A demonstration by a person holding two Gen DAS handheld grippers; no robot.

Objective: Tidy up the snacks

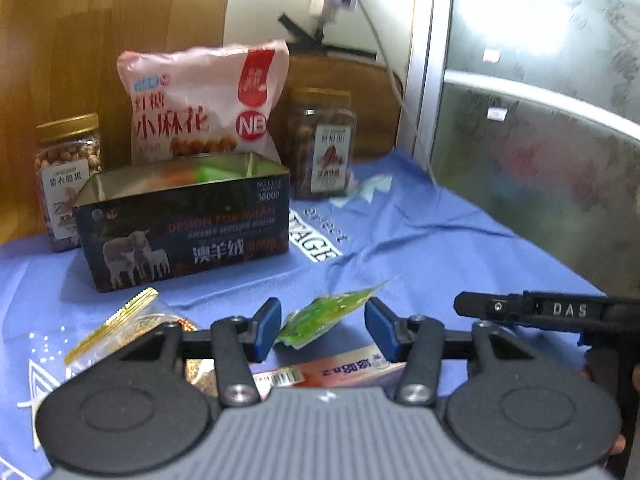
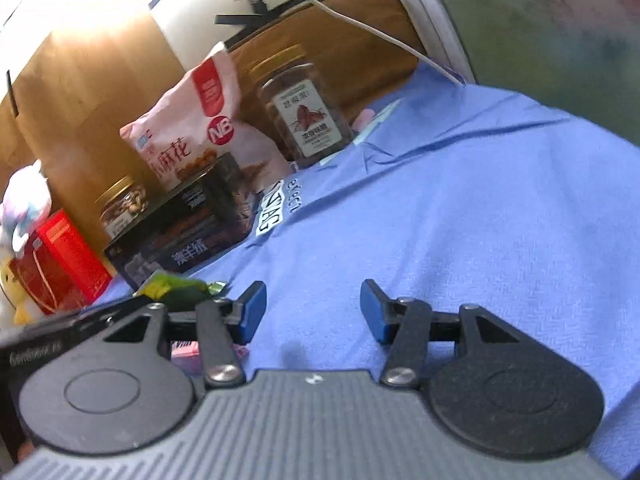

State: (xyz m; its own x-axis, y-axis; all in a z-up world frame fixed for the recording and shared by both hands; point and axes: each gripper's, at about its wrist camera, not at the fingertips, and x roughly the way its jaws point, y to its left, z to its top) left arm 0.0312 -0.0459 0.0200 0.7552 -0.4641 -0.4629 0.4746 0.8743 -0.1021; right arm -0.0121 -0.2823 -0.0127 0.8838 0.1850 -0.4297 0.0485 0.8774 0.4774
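My left gripper [image 1: 326,330] is open, its blue pads either side of a green snack packet [image 1: 328,312] lying on the blue cloth [image 1: 440,252]. A gold-edged clear packet [image 1: 120,324] and a pink bar packet [image 1: 340,370] lie just below it. An open dark tin box [image 1: 184,228] with sheep print stands behind, holding green and orange packets. My right gripper [image 2: 312,312] is open and empty over bare cloth [image 2: 460,220]; the green packet [image 2: 176,286] and the tin box [image 2: 184,236] lie to its left.
Behind the box stand a pink snack bag [image 1: 204,104], a nut jar [image 1: 68,176] at left and a dark jar [image 1: 324,144] at right. A red box [image 2: 60,260] and a plush toy [image 2: 20,208] sit far left. The right gripper's body [image 1: 560,312] is at right.
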